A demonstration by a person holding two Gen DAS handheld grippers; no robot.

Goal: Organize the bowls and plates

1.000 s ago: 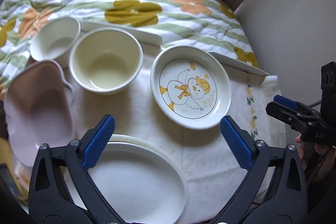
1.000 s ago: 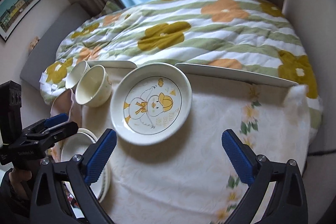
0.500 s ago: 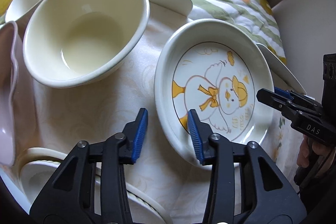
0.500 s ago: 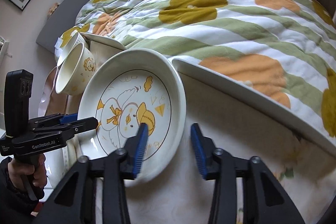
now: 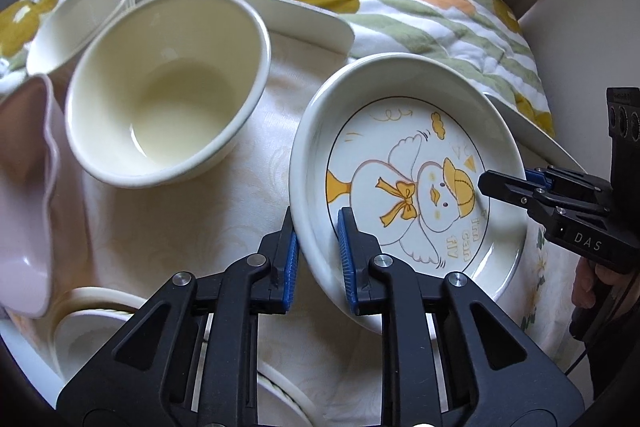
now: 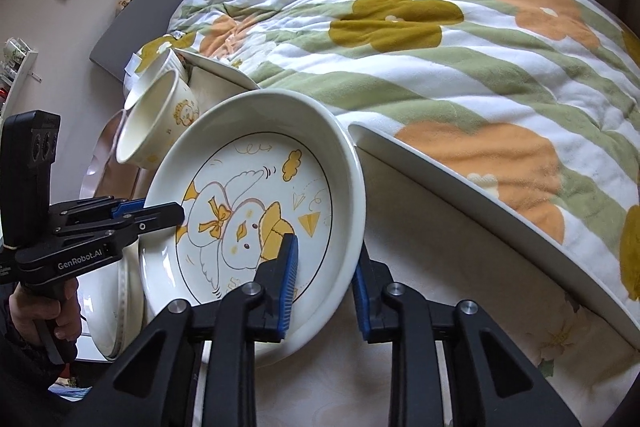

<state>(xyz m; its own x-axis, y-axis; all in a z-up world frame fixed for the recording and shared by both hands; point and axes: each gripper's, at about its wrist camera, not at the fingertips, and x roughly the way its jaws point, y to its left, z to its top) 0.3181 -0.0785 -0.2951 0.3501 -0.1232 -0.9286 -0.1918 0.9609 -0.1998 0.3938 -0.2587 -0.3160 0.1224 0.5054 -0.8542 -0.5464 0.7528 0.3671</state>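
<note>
Duck plate [image 5: 420, 183]: glazed ceramic w/ deep raised rim, cartoon duckling print inside. Sits on pale tablecloth [image 5: 180, 227] at right of cluttered spot, just beside cream bowl [image 5: 168, 87], near edge of flowered quilt [image 6: 400, 47]. Looks tipped a bit in right wrist view; can't tell if fully off cloth.

Left gripper [image 5: 318, 251]: clamped on plate's near-left rim, one blue pad outside the wall, one inside. Right gripper [image 6: 326, 279]: jaws closing, rim wall between them on opposite side; inner pad on plate floor/wall, outer pad against outside wall, appears pressing.

Handling, as judgement: stiff, no give. Prob moderately heavy for its size. Glaze slick, so pads may creep on curved wall. Fragile, chips or cracks if knocked on bowl or dropped. Best hold = upright rim wall, opposite sides, pads square to wall, as now. Lift level, both sides together; avoid twisting one side vs other.

Nearby: pink dish [image 5: 24, 211] at far left, stacked white plates [image 5: 92, 323] at bottom left (likely stacking spot), second small cup-like bowl [image 5: 80, 19] behind cream bowl.
</note>
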